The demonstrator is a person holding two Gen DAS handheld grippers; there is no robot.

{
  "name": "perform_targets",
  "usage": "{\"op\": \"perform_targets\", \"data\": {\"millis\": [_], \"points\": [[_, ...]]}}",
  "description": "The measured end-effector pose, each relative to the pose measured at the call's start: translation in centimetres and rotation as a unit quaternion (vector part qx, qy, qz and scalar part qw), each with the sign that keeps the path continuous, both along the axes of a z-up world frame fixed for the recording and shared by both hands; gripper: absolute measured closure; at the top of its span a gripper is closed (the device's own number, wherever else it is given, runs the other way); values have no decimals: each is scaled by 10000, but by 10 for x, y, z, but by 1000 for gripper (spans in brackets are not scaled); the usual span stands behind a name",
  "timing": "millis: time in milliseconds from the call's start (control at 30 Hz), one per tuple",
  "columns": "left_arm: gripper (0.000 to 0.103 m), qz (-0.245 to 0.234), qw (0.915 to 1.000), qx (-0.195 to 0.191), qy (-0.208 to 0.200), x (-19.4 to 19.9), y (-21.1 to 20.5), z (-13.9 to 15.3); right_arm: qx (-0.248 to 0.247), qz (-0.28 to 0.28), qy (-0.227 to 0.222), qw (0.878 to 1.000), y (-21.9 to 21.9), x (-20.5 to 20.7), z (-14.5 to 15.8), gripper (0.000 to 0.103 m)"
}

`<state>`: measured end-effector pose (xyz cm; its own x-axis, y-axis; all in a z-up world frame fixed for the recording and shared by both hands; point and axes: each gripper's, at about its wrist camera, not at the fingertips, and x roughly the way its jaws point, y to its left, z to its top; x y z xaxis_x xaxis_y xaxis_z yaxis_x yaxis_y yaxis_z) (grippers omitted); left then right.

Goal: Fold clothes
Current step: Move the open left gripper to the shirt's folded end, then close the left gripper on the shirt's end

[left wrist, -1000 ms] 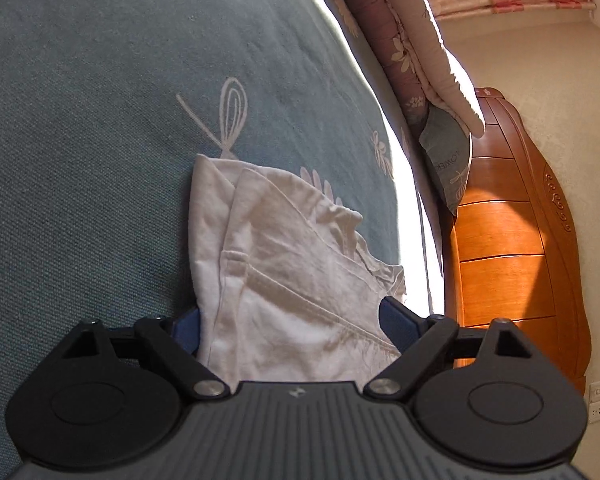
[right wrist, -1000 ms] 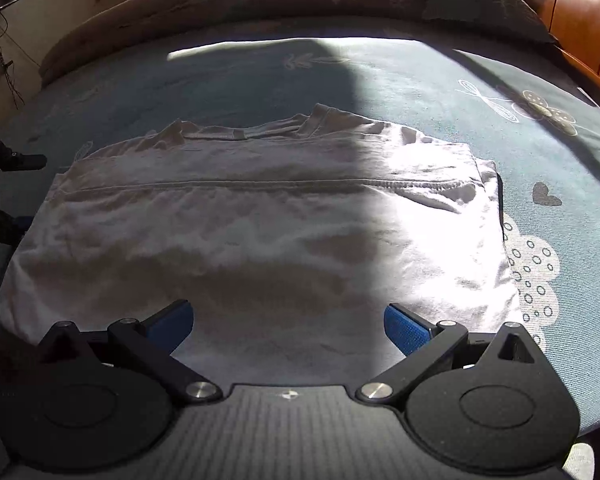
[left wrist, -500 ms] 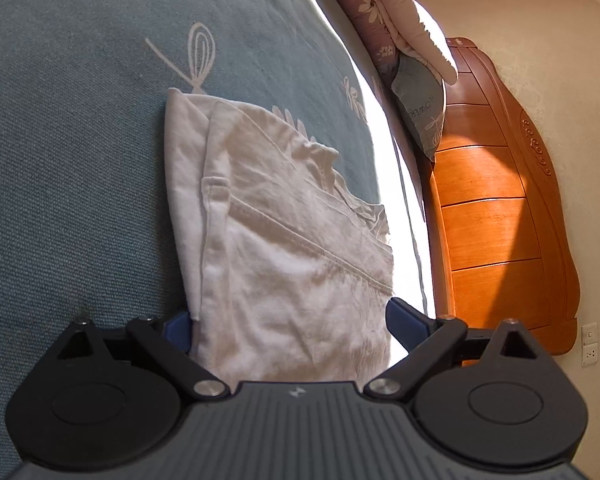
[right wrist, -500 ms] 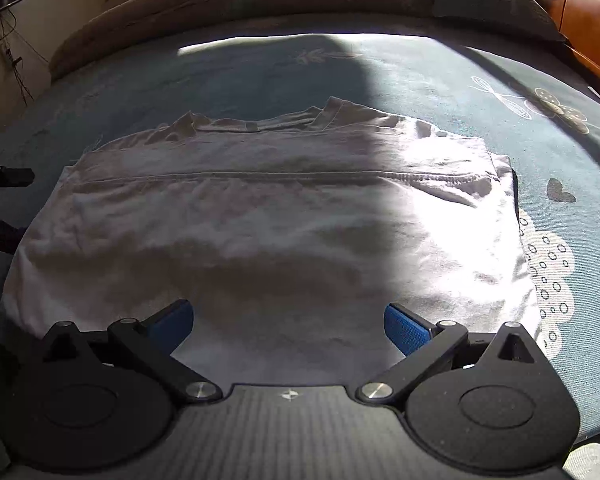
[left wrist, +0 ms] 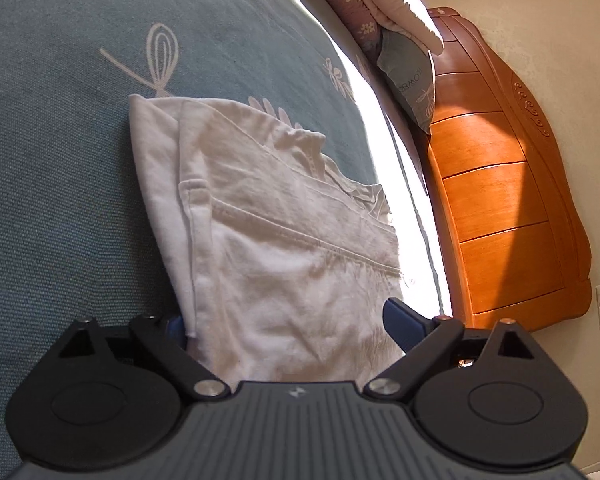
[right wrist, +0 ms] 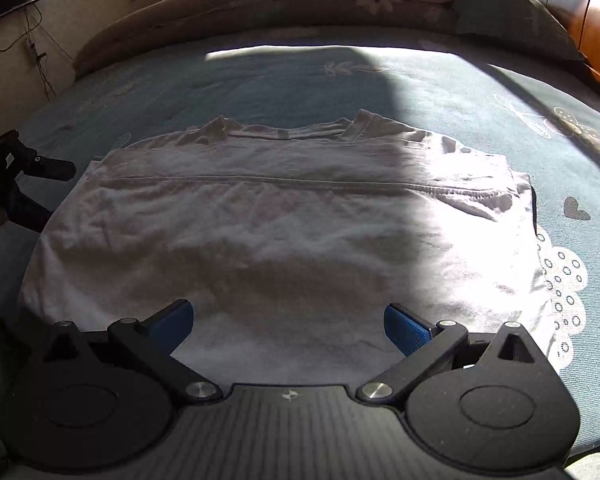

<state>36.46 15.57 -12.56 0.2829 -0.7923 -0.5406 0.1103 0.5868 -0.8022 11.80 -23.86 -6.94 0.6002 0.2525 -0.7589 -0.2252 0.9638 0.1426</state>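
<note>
A white shirt (right wrist: 284,232) is spread flat on the bed (right wrist: 480,92), directly ahead of the right hand-held gripper (right wrist: 288,322), whose jaws are held wide apart over the near hem with nothing pinched. At the shirt's left end, the left hand-held gripper (left wrist: 288,320) is seen with its jaws closing around the folded edge; the left pad is partly hidden by cloth, so contact cannot be told. A wooden headboard (left wrist: 500,208) stands far right of it.
</note>
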Motion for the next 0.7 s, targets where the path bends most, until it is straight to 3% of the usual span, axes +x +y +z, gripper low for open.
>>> {"op": "perform_targets", "data": {"millis": [133,233,333,467,700], "points": [[24,-44,9997,230,-11,5,-1,2,49,-11,44,10000,0,1,-3,0],[43,-102,9977,654,-174,2,-2,6,24,-20,21,10000,-1,0,-2,0],[87,15,9944,1037,-198,0,1,4,73,-116,29,9999,-5,0,-2,0],[91,202,9937,1096,-140,-3,7,0,314,-212,64,9993,-11,3,-2,0],[91,231,9918,1233,-256,-5,2,4,1226,27,-82,9924,-5,22,14,0]]}}
